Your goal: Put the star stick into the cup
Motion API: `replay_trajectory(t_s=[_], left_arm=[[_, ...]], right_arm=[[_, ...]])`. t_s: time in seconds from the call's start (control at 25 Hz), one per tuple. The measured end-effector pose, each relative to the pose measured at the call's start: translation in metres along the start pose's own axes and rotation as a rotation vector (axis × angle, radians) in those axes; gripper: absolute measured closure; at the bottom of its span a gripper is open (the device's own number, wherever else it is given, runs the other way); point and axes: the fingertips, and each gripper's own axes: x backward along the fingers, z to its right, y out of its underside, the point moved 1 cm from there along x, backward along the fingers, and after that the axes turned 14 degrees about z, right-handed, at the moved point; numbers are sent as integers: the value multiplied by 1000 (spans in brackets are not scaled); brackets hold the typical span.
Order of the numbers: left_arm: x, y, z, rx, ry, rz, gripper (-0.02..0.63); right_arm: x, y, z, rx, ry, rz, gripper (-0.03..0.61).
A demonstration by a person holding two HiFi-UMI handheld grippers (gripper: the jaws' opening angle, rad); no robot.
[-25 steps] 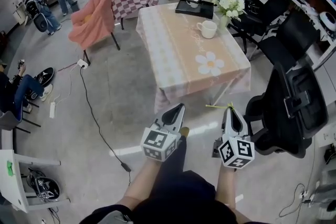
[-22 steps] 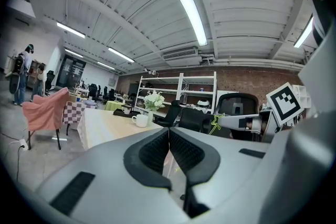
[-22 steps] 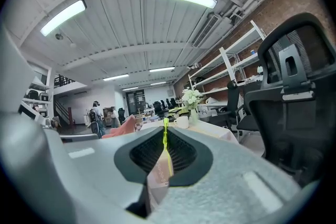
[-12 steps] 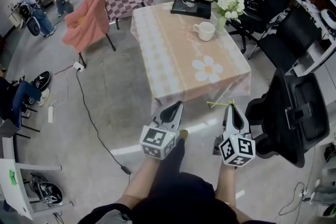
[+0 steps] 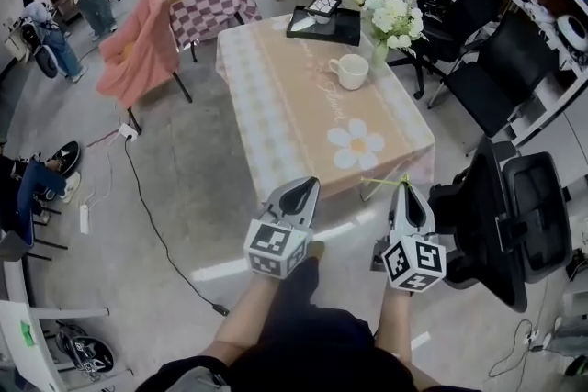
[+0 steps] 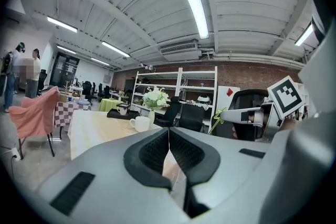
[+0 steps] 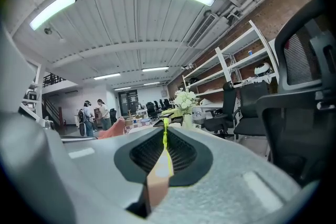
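A thin yellow-green star stick [image 5: 381,184] sticks out leftward from my right gripper [image 5: 404,190], which is shut on it; in the right gripper view the stick [image 7: 164,136] runs up between the closed pads. Its star end [image 6: 218,114] shows in the left gripper view. The white cup [image 5: 350,71] stands on the far right part of the table [image 5: 294,106], well ahead of both grippers. My left gripper [image 5: 308,188] is shut with nothing in it, near the table's front edge. The cup [image 6: 140,123] appears left of its jaws.
White flowers in a vase [image 5: 390,18] and a black tray [image 5: 323,23] stand behind the cup. Black office chairs [image 5: 501,78] crowd the right side, one [image 5: 514,225] close to my right gripper. A pink-draped chair [image 5: 142,41] and a floor cable [image 5: 156,225] lie left.
The table has come nearer to both grippers, and the stick's tip now reaches its front edge. Both grippers stay shut, the right one still on the stick.
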Motion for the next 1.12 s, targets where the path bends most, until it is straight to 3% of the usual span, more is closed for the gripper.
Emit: replay_trajectory(t_s=[0.48,1.12], left_arm=[[-67,-10,-39,19,-5,32,603],[-121,-5,-85,21,-61,22,603]], right_arm=[[-71,-6,11,29,-7,2,561],[-150,8,24,-7,-44,-20,561]])
